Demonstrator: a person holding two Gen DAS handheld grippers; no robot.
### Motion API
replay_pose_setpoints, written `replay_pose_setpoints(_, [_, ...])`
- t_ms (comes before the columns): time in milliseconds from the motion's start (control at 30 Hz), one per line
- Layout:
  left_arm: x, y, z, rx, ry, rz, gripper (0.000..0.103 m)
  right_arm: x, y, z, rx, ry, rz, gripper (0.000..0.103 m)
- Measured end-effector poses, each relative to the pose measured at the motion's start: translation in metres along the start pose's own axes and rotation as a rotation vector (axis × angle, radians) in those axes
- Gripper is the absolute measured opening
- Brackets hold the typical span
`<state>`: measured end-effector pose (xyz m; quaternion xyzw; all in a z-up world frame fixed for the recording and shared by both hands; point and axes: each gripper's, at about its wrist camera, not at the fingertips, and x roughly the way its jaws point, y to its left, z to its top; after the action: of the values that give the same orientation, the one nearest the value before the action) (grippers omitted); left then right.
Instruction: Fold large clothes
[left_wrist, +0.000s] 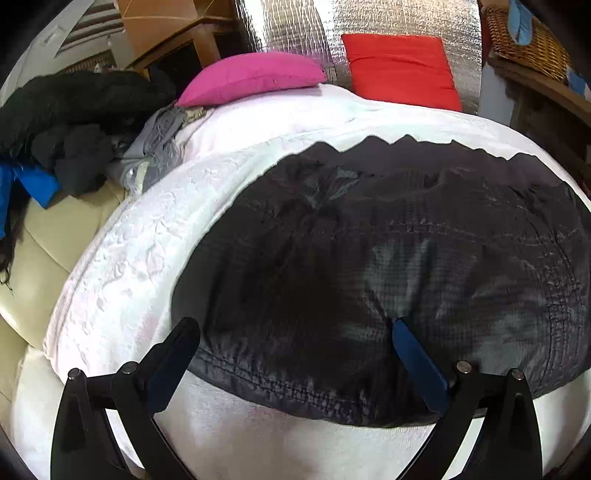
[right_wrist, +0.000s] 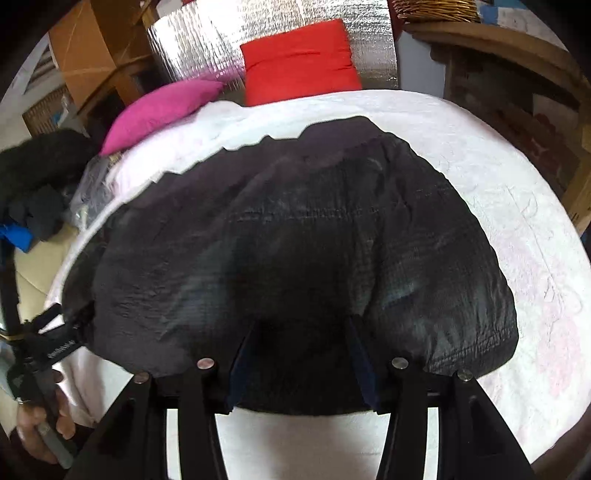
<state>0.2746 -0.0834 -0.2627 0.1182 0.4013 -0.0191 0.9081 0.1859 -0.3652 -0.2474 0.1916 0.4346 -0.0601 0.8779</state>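
A large dark quilted jacket (left_wrist: 388, 266) lies folded on a white textured cover (left_wrist: 140, 251); it also fills the middle of the right wrist view (right_wrist: 295, 243). My left gripper (left_wrist: 291, 328) is open wide at the jacket's near left edge, one finger off the cloth over the cover, the other resting on the jacket. My right gripper (right_wrist: 303, 325) is partly open, its fingers pressed into the jacket's near edge with a fold of cloth between them. The left gripper's body and the hand holding it show at the left edge of the right wrist view (right_wrist: 37, 369).
A pink pillow (left_wrist: 251, 75) and a red pillow (left_wrist: 402, 70) lie at the far end against silver foil. A heap of dark clothes (left_wrist: 70, 125) and a blue item sit left on a cream sofa (left_wrist: 48, 240). A wicker basket (left_wrist: 524, 40) stands on wooden furniture at right.
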Motion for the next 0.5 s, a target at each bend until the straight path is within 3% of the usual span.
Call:
replay_pose_setpoints(167, [-0.040,0.013,0.002,-0.033,-0.086,0.001,0.103,-0.030,0.000,-0.010,0.011,-0.070,0.000,0.054])
replay_pose_setpoints(367, [-0.098,0.033,0.005,-0.081,-0.180,0.007,0.103,-0.080,0.008,-0.015,0.019,-0.194,0.012,0.068])
replay_pose_setpoints(500, [-0.140,0.046,0.009,-0.103,-0.249,0.023,0.103,-0.107,0.024,-0.010,-0.001,-0.252,-0.003,0.070])
